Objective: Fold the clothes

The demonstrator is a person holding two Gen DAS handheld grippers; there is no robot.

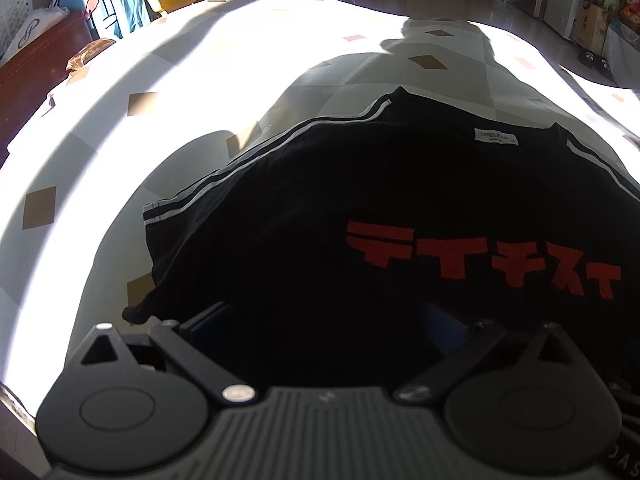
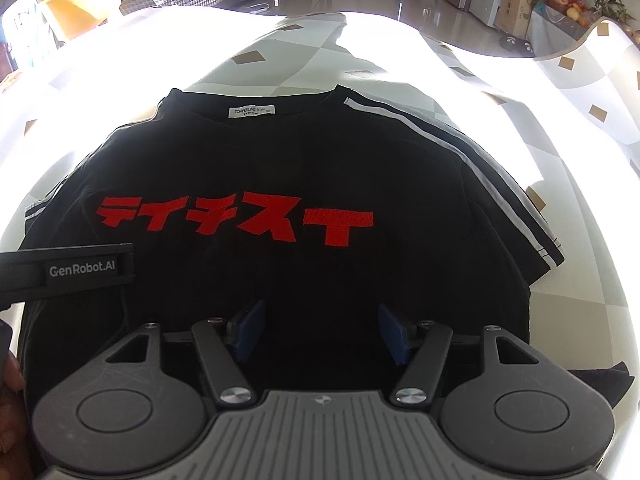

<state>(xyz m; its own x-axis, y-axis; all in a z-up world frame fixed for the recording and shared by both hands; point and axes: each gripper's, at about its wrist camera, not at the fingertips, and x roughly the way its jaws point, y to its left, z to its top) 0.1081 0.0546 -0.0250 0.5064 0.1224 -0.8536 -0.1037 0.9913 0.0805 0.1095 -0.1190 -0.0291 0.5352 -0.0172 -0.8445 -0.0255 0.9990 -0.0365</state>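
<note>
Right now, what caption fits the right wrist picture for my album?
Open right tongs hover over a black T-shirt with red lettering, spread flat on a checked tablecloth.

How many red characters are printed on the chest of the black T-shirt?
5. They stand in one row across the chest of the black T-shirt, below the white neck label. The red characters all show in the right wrist view; none seems hidden.

Left tool point(image 1: 326, 328) angled steeply down, jaws spread wide; right tool point(image 2: 320, 330) likewise angled, jaws parted, empty.
</note>
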